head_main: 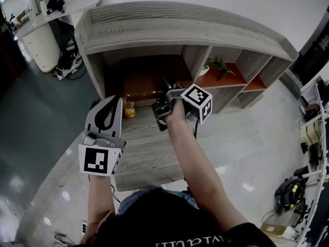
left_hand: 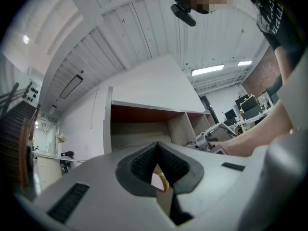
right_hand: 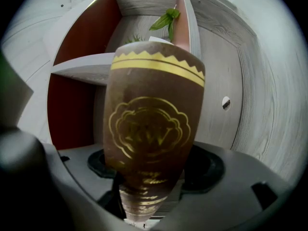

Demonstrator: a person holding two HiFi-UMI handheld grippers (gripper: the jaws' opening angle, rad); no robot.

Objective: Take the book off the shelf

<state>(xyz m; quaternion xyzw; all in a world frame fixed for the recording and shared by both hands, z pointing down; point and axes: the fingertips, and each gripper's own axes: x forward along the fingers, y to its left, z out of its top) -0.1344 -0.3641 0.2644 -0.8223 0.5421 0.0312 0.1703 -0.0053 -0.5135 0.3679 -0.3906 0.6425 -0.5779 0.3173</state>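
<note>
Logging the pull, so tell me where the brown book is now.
The brown book is clamped in the right gripper, filling the right gripper view, in front of the wooden shelf compartments, with the green plant behind it.

The book [right_hand: 159,81] carries a gold monogram [right_hand: 149,133] reading "RW" on its brown cover; the gold script [right_hand: 147,179] just below that monogram is too blurred to read.
</note>
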